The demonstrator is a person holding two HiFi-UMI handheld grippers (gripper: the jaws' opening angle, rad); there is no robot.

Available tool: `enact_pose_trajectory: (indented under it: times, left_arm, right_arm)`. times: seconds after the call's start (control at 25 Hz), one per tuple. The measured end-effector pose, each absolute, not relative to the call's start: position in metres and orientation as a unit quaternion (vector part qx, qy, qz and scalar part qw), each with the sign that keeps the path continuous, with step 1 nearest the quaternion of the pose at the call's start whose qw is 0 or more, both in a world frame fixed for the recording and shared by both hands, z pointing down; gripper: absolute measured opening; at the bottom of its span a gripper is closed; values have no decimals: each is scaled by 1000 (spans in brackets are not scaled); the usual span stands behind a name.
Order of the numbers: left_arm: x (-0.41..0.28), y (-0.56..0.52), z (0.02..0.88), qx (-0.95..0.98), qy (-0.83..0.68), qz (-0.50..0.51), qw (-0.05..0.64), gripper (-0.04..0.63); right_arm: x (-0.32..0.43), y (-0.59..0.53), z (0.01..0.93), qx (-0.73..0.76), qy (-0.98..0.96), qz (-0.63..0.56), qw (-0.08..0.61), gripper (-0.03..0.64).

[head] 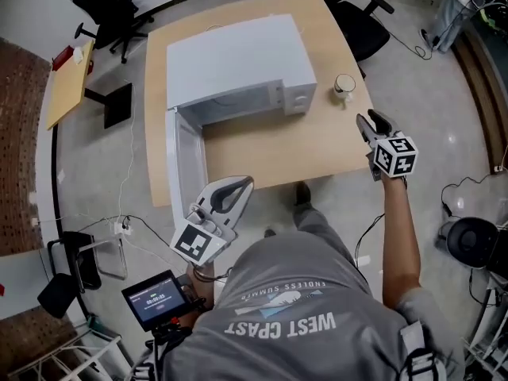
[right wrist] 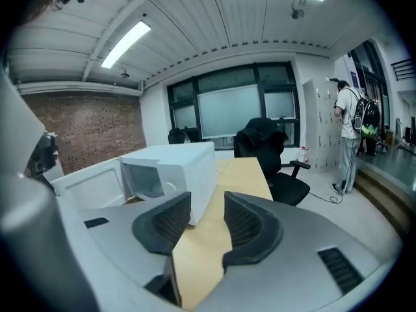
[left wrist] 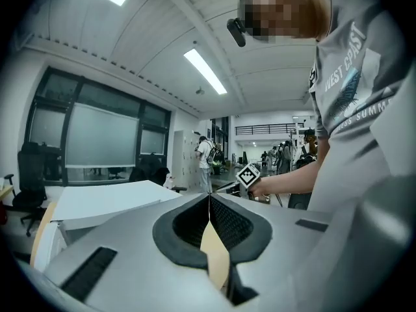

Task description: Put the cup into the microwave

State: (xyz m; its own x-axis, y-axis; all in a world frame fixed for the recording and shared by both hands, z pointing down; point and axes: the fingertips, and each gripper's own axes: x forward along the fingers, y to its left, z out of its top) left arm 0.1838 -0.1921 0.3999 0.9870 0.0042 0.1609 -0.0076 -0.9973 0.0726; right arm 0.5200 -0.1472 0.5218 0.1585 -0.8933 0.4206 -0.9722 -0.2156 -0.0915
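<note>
The microwave (head: 238,62) is seen with its door (head: 184,161) swung open. The cup (head: 344,85) is stood upright just right of the microwave. It is best approached level by the right gripper (head: 373,122), whose jaws are spread wide and empty, and clasped round the body. The left gripper (head: 240,187), before the microwave door, is pinched shut on nothing. A pale wooden table (head: 270,153) is set beneath; an office chair (head: 361,22) is parked behind the microwave.

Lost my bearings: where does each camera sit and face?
Head view: on the head, looking down at microwave, cup; shows left hand-held gripper, right hand-held gripper, right arm.
Left gripper view: behind shut jaws, facing the person's torso and right hand-held gripper.
Right gripper view: behind open jaws, facing the microwave.
Shared: microwave, head and right views.
</note>
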Motion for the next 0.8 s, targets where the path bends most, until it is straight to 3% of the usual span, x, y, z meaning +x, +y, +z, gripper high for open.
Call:
enact_pose_trajectory:
  times: [0.4,0.72,0.8]
  left_arm:
    - [224,-225,446,984,-54,145,82,21]
    - [244,-241,462,979,-77,164,93,21]
    - [247,-245,462,979,-79,164,92,21]
  right_arm:
    - [621,-209,710,724,-575,309,224,167]
    - [643,-240,753,713,-563,311,278,164]
    - [648,-242,754,717,-555,308,286,128]
